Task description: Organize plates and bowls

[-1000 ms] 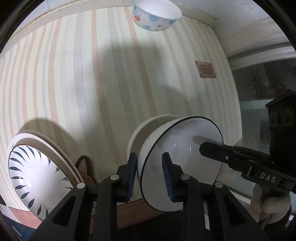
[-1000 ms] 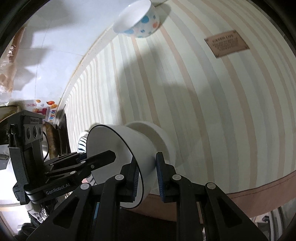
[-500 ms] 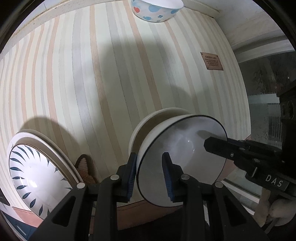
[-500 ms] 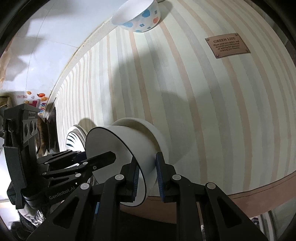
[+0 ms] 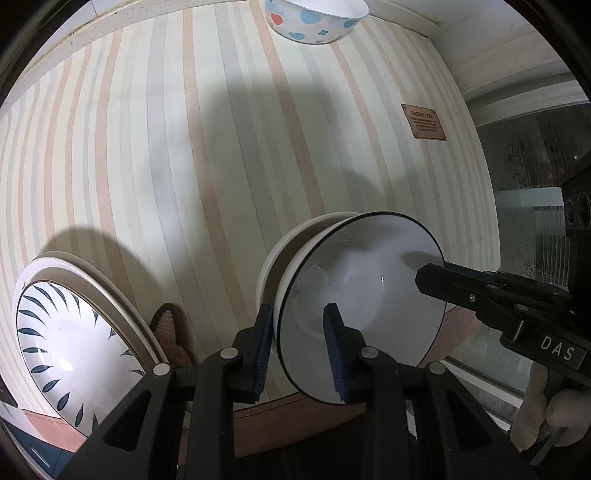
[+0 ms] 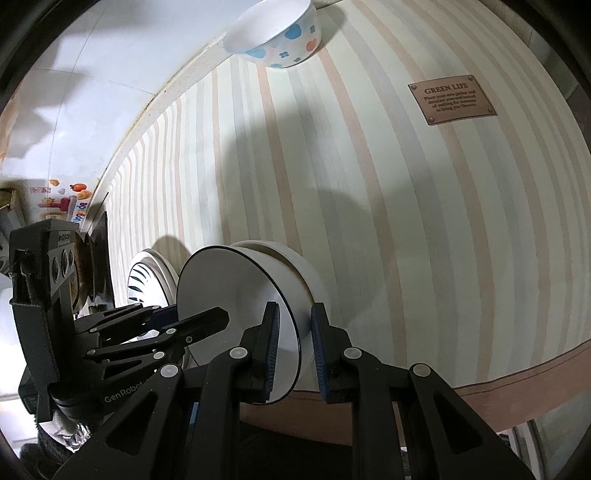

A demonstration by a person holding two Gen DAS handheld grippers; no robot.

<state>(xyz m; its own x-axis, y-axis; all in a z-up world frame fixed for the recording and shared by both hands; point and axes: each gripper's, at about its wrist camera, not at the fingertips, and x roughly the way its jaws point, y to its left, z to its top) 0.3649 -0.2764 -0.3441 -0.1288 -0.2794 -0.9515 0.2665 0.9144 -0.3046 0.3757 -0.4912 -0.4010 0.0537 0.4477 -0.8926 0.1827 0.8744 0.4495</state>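
left wrist view: left gripper (image 5: 301, 347) clamped on the rim of a white black-rimmed bowl (image 5: 369, 295), held over a striped mat (image 5: 184, 166); leaf-pattern plate (image 5: 74, 354) at lower left; spotted bowl (image 5: 314, 22) at far edge.

right wrist view: right gripper (image 6: 295, 350) pinching the same bowl's (image 6: 229, 288) opposite rim; brown label (image 6: 452, 104) on mat (image 6: 406, 240).

"GREEN LIFE" is printed as the heading of a small brown leather-look patch (image 6: 451, 103) riveted onto the striped cream, grey and peach tablecloth (image 6: 369, 206); the finer lines beneath it are too small to be read. "DAS" is shown in white on the black right gripper (image 5: 428, 275). "GenRobot" is lettered in white on the black left gripper (image 6: 221, 317).
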